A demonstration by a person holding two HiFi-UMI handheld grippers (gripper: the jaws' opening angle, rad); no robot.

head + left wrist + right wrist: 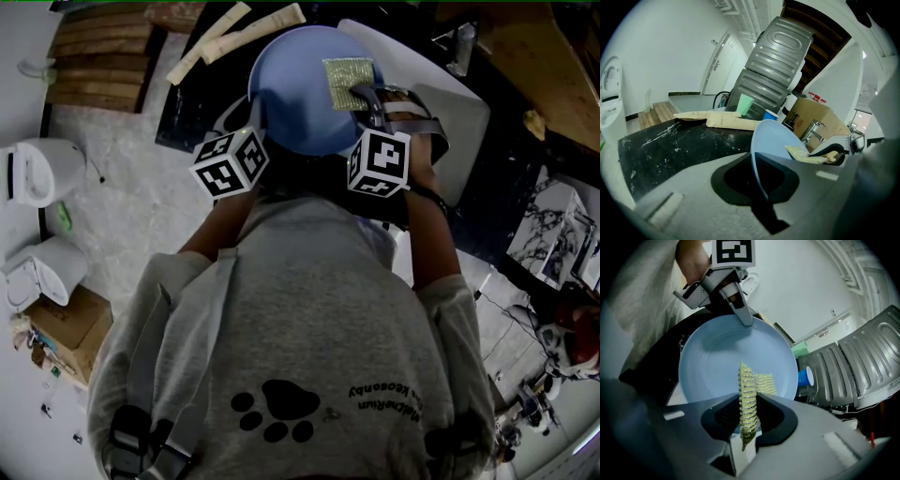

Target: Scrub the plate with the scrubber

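Observation:
A light blue plate [302,89] is held up over the black counter. My left gripper [251,120] is shut on its near rim; in the left gripper view the plate [773,140] stands edge-on between the jaws of my left gripper [761,187]. My right gripper [361,94] is shut on a yellow-green scrubber [348,82], which lies flat against the plate's upper right face. In the right gripper view the scrubber [748,401] stands upright between the jaws of my right gripper [747,427] and touches the plate [717,362]. The left gripper [745,319] clamps the far rim there.
Two cream tubes [251,33] lie on the black marble counter [192,103] behind the plate. A sink basin [464,131] sits to the right with a tap [461,47]. A grey ribbed drainboard [776,65], a green cup [745,105] and a blue cup [770,115] stand beyond.

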